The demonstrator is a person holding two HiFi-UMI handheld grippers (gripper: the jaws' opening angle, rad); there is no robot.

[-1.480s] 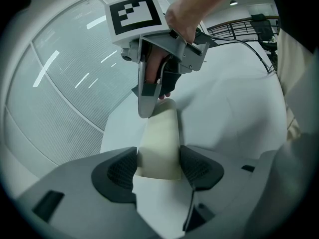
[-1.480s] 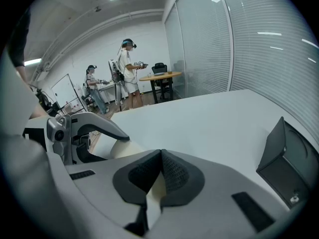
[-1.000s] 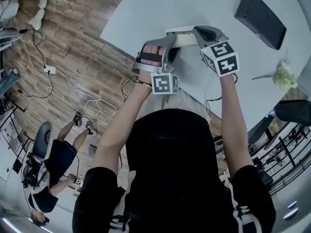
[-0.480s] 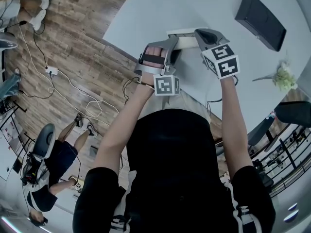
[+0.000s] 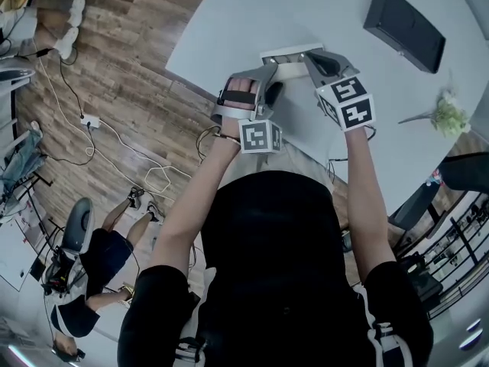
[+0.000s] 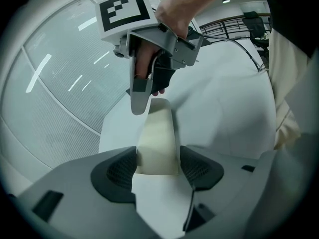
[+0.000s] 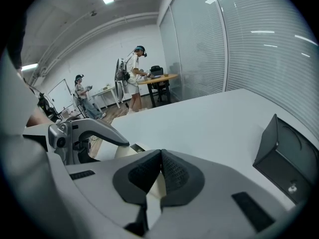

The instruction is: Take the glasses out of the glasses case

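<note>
A cream glasses case point(image 5: 290, 68) lies near the front edge of the white table point(image 5: 306, 6). My left gripper point(image 5: 269, 73) is shut on its near end. In the left gripper view both dark pads press the sides of the case point(image 6: 157, 133) around my left gripper point(image 6: 157, 166). My right gripper point(image 5: 310, 56) meets the case from the other end, and its fingers point(image 6: 139, 101) come down on the far end of the case. In the right gripper view my right gripper point(image 7: 160, 158) has its pads together over a cream strip of the case point(image 7: 123, 151). No glasses show.
A black box point(image 5: 405, 20) stands at the table's far right, also the black box point(image 7: 289, 153) close on the right. A small plant point(image 5: 447, 117) sits by the right edge. A seated person point(image 5: 92, 258) and cables are on the wood floor at left.
Both grippers stay at the case's two ends. Only the head view has shifted a little; the grip looks the same.
</note>
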